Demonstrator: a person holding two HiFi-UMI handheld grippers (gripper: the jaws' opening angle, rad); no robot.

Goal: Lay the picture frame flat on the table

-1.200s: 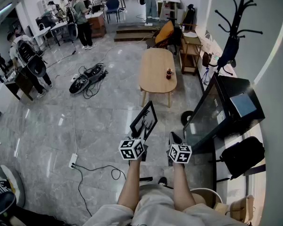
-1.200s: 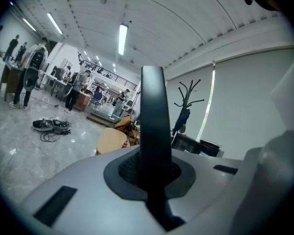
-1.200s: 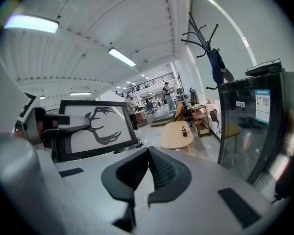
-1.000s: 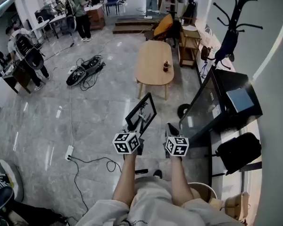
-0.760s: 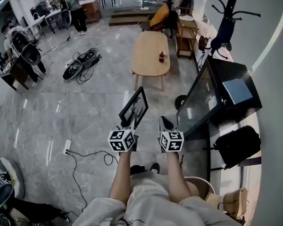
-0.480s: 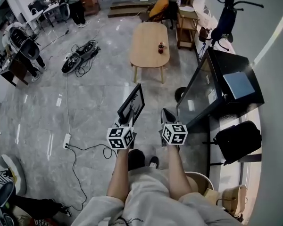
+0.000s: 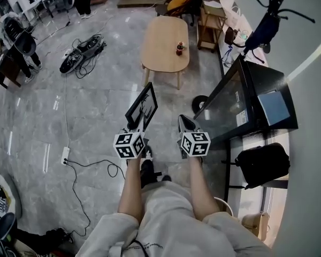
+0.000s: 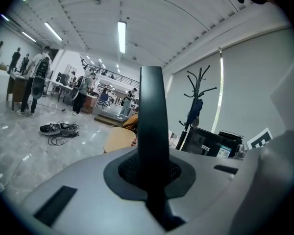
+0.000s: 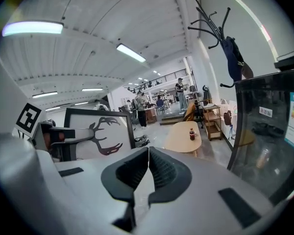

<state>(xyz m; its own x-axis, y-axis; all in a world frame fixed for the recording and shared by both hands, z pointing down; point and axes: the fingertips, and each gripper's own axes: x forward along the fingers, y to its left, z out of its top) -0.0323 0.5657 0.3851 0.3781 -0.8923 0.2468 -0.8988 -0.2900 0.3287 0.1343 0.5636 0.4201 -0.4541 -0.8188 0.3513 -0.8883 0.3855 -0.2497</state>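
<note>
A black picture frame (image 7: 142, 106) with a deer-antler print stands upright in the air over the floor, and my left gripper (image 7: 136, 128) is shut on its lower edge. In the left gripper view the frame's edge (image 8: 152, 116) rises as a dark bar from between the pads. The right gripper view shows the frame's print (image 9: 100, 133) to the left. My right gripper (image 7: 183, 123) is beside it, shut and holding nothing, its pads (image 9: 159, 168) touching. The oval wooden table (image 7: 163, 44) stands ahead with a small bottle (image 7: 178, 48) on it.
A dark glass-fronted cabinet (image 7: 246, 103) stands close on the right, with a black bag (image 7: 259, 162) and a coat rack (image 7: 267, 28) by the wall. A cable and power strip (image 7: 64, 155) lie on the floor to the left. Gear (image 7: 80, 50) and people are farther back.
The person has walked forward: the table and cabinet have come nearer in the head view. Both grippers keep their pose, the left still holding the frame.
</note>
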